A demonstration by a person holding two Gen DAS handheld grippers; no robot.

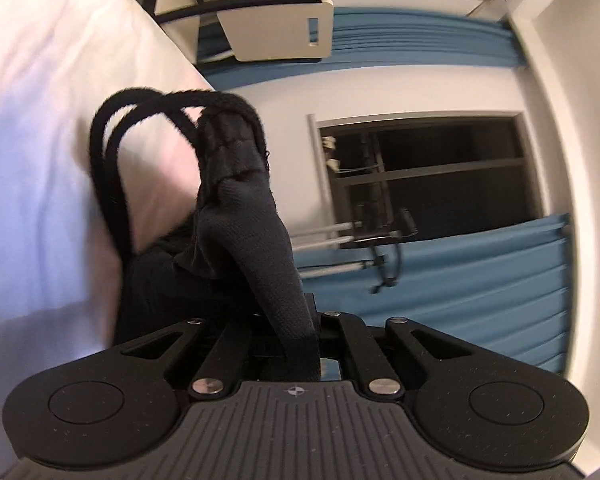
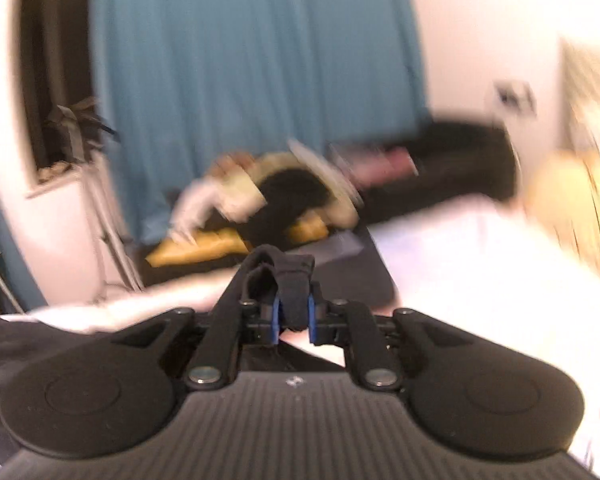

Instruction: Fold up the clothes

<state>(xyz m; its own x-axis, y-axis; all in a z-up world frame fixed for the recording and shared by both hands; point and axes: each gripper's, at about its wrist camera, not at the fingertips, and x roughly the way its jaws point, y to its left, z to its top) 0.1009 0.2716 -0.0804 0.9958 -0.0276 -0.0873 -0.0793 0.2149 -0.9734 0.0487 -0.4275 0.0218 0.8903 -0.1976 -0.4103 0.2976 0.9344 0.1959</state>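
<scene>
Clamped between the jaws of the left gripper [image 1: 296,344] is a bunch of the dark knit garment [image 1: 244,216], which rises out of the grip as a thick, ribbed fold of charcoal fabric. Its hemmed edge is gathered at the top, and two black drawcords [image 1: 112,152] loop out from that edge and curve back down to the left. More of the same dark cloth hangs in shadow just left of the gripper. This view is rolled onto its side: a white bed sheet [image 1: 40,160] fills the left part of the picture, with the garment in front of it. To the right are a white wall, a dark window [image 1: 440,176] and teal curtains [image 1: 460,280] above and below it. A pale chair back [image 1: 284,28] with a slot handle stands at the top, and a folded metal rack [image 1: 340,240] sits by the window.

From the right wrist, the right gripper [image 2: 292,316] is pinched on a narrow strip of the same black garment [image 2: 288,276], held between the blue finger pads [image 2: 275,318]. The strip stands up as a small doubled loop above the fingers. More dark cloth lies at the lower left edge. The picture is heavily blurred. White bedding [image 2: 480,264] spreads to the right and behind the gripper. Beyond it lies a smeared heap of clothes [image 2: 268,192] in yellow, cream and black, with another dark mass at its right. A wide teal curtain [image 2: 240,60] hangs behind, and a dark window opening [image 2: 48,80] shows at the left.
</scene>
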